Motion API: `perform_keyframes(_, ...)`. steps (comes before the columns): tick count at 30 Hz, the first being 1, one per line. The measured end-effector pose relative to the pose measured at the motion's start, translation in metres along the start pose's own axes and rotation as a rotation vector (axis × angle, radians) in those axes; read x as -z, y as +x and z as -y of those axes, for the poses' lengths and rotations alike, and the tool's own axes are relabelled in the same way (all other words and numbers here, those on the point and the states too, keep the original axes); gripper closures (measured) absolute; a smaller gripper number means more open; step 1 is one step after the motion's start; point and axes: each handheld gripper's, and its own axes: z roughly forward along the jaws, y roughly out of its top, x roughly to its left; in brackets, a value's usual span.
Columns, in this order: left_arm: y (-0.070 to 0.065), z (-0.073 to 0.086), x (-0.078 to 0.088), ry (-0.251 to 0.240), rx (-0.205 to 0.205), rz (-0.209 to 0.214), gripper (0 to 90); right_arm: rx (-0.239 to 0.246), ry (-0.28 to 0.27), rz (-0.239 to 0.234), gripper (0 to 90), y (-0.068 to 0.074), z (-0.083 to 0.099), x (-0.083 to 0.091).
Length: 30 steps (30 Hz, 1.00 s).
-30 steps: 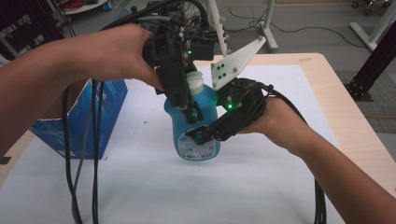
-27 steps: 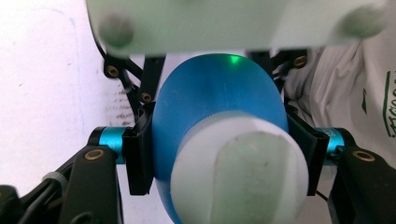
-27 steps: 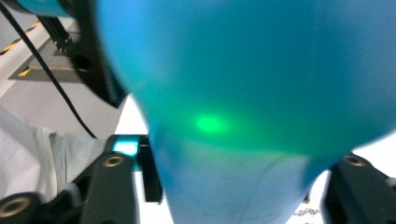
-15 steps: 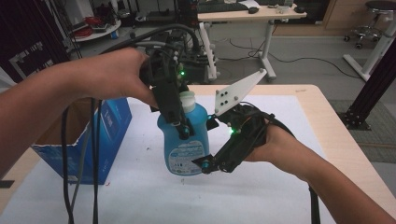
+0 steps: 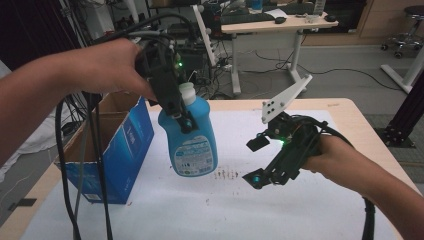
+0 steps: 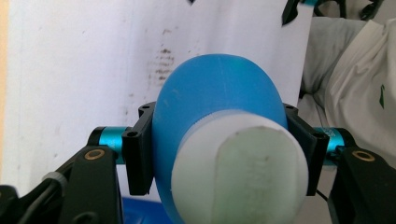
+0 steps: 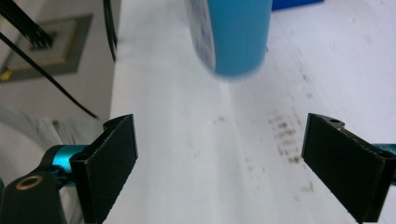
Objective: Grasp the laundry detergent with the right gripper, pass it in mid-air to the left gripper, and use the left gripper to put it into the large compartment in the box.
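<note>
A blue detergent bottle (image 5: 192, 142) with a white cap hangs upright above the white table sheet (image 5: 300, 215). My left gripper (image 5: 182, 120) comes down from above and is shut on its shoulder, just under the cap. In the left gripper view the pads press on both sides of the blue bottle (image 6: 219, 93). My right gripper (image 5: 255, 161) hovers low to the bottle's right, apart from it. Its jaws have just been opening and stand wide with nothing between them. The right gripper view has the bottle's base (image 7: 238, 32) ahead of the right gripper (image 7: 219, 158).
An open blue cardboard box (image 5: 117, 145) stands at the table's left edge, close beside the bottle. Dark specks (image 5: 227, 174) mark the sheet under the bottle. Cables hang from the left hand at the left. A desk (image 5: 275, 22) stands beyond the table.
The left gripper has lifted the bottle up off the table and a little left. The right gripper has opened and drawn back to the right, away from the bottle's lower part.
</note>
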Motion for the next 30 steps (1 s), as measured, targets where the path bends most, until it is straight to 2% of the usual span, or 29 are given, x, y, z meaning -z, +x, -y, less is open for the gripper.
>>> perform_keyframes(5,0.003,0.013,0.017,-0.001,0.059,-0.029,37.9,0.023,0.090,0.031,9.7,-0.003,0.004,0.006)
perform_keyframes(7,0.006,0.021,0.025,0.004,0.096,-0.037,37.9,0.023,0.116,0.046,1.3,-0.004,0.004,0.009)
perform_keyframes(10,0.008,0.031,0.035,0.010,0.128,-0.054,37.9,0.018,0.131,0.054,0.9,-0.007,0.006,0.015)
perform_keyframes(12,0.010,0.038,0.042,0.010,0.155,-0.064,37.9,0.016,0.128,0.077,0.9,-0.008,0.006,0.020)
perform_keyframes(14,0.011,0.043,0.046,0.008,0.169,-0.072,37.9,0.012,0.125,0.068,1.0,-0.010,0.007,0.025)
perform_keyframes(17,0.013,0.052,0.055,0.012,0.197,-0.090,37.9,0.003,0.135,0.054,1.0,-0.011,0.009,0.028)
perform_keyframes(19,0.015,0.058,0.061,0.008,0.216,-0.099,37.9,-0.025,0.177,0.079,1.1,-0.012,0.010,0.030)
perform_keyframes(20,0.015,0.061,0.064,0.008,0.226,-0.104,37.9,-0.025,0.177,0.079,1.1,-0.012,0.010,0.030)
perform_keyframes(22,0.016,0.067,0.071,0.007,0.242,-0.111,37.9,-0.045,0.222,0.093,1.1,-0.014,0.011,0.032)
perform_keyframes(23,0.016,0.070,0.075,0.000,0.248,-0.116,37.9,-0.038,0.256,0.080,1.1,-0.015,0.013,0.034)
perform_keyframes(30,0.018,0.092,0.098,-0.016,0.302,-0.139,38.0,0.018,0.311,0.097,1.2,-0.012,0.016,0.044)
